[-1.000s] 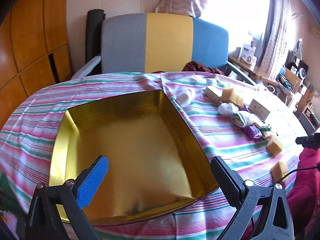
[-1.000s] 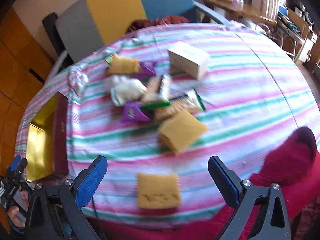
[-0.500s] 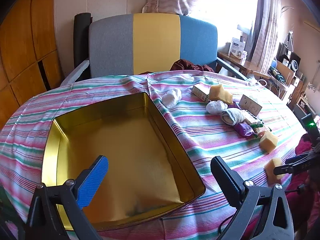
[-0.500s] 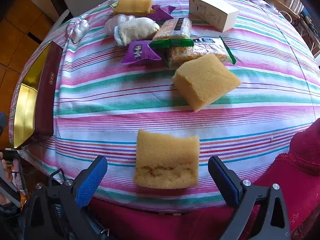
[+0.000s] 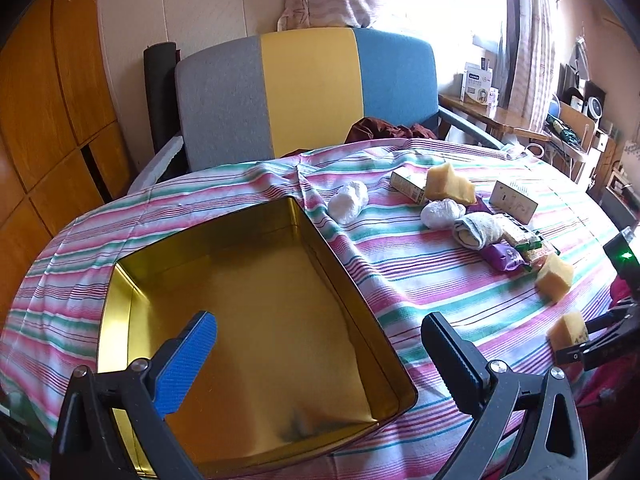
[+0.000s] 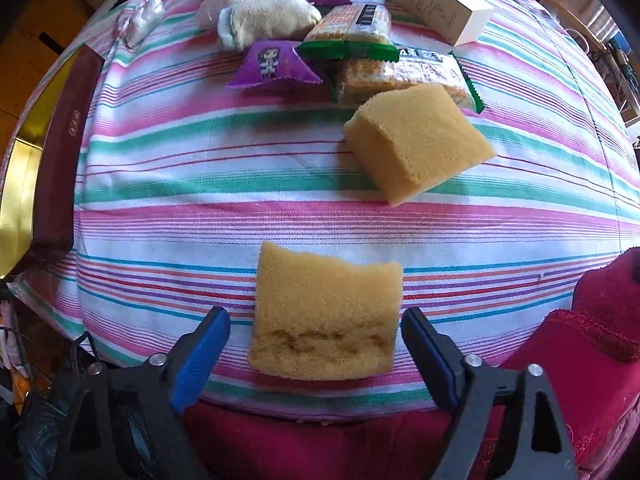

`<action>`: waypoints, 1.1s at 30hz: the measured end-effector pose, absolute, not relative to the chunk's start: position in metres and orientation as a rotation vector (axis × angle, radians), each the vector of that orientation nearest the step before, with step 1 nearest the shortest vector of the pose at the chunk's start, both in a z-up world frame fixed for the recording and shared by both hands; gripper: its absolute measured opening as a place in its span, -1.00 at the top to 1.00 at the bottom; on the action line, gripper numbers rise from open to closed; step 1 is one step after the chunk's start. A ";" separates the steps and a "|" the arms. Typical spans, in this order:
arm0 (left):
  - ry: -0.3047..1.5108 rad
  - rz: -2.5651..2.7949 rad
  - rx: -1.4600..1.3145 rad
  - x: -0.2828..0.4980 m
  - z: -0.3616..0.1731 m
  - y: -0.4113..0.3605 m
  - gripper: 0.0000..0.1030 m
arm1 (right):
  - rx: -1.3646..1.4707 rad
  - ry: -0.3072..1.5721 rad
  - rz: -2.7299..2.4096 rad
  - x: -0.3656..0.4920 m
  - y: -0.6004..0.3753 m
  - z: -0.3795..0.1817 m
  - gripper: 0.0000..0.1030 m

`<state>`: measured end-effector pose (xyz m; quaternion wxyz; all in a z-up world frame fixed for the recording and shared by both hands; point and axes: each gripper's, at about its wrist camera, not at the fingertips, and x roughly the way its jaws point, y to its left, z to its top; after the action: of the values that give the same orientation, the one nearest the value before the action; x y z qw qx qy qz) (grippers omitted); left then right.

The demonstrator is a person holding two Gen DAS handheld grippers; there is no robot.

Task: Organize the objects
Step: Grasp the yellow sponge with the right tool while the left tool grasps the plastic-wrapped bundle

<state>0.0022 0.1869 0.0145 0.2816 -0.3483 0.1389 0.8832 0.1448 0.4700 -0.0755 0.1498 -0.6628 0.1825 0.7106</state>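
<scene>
A yellow sponge (image 6: 326, 316) lies flat at the near edge of the striped tablecloth (image 6: 180, 200). My right gripper (image 6: 315, 316) points straight down over it; its jaws are closing with the sponge between them, and a narrow gap still shows on each side. A second sponge (image 6: 416, 140) rests further in. An empty gold tin (image 5: 120, 320) sits on the table's left. Above its near corner my left gripper (image 5: 317, 322) hangs open with nothing between its fingers. The near sponge (image 5: 568, 330) also shows at the right edge of the left wrist view.
Behind the sponges lie a purple snack packet (image 6: 276, 64), wafer packets (image 6: 352, 24), a rolled sock (image 6: 268, 20), a white box (image 6: 436, 8) and a third sponge (image 5: 448, 184). A white bundle (image 5: 348, 200) sits near the tin. A chair (image 5: 304, 92) stands behind; red fabric (image 6: 580, 340) borders the near edge.
My right gripper has sunk toward the near sponge and tipped downward, and its jaws have narrowed around it. The left gripper has drifted slightly over the tin.
</scene>
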 end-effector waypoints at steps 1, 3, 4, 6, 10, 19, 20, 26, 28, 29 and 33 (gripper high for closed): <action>0.370 2.366 -0.933 0.001 0.014 0.187 -0.99 | -1.908 0.516 2.041 0.144 0.470 -0.075 -0.57; 0.367 2.357 -0.938 -0.001 0.014 0.188 -0.99 | -1.907 0.480 2.031 0.144 0.469 -0.075 -0.36; 0.368 2.355 -0.940 -0.002 0.013 0.189 -0.99 | -1.909 0.473 2.035 0.143 0.470 -0.074 -0.36; 0.374 2.349 -0.945 -0.004 0.012 0.191 -0.99 | -1.900 0.474 2.055 0.143 0.470 -0.071 -0.29; 0.394 2.339 -0.956 -0.006 0.008 0.196 -0.99 | -1.828 0.517 2.172 0.132 0.469 -0.059 -0.27; 0.391 2.291 -0.945 -0.033 0.025 0.214 -0.99 | -1.740 0.544 2.396 0.107 0.458 -0.073 -0.28; 0.396 2.277 -0.931 -0.037 0.028 0.219 -0.99 | -1.738 0.529 2.406 0.097 0.453 -0.077 -0.28; 0.418 2.162 -0.896 -0.083 0.041 0.270 -0.98 | -1.699 0.600 2.439 0.090 0.459 -0.081 -0.28; 0.464 2.113 -0.890 -0.097 0.036 0.295 -0.93 | -1.691 0.610 2.447 0.086 0.459 -0.081 -0.28; 0.501 2.101 -0.890 -0.103 0.032 0.305 -0.89 | -1.693 0.608 2.447 0.085 0.458 -0.082 -0.28; 0.665 2.034 -0.966 -0.137 0.001 0.352 -0.52 | -1.699 0.603 2.449 0.090 0.462 -0.079 -0.28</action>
<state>-0.1370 0.3517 0.0009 0.3863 -0.3795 0.2613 0.7991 0.0900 0.4616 -0.0791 0.0501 -0.5579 0.1981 0.8043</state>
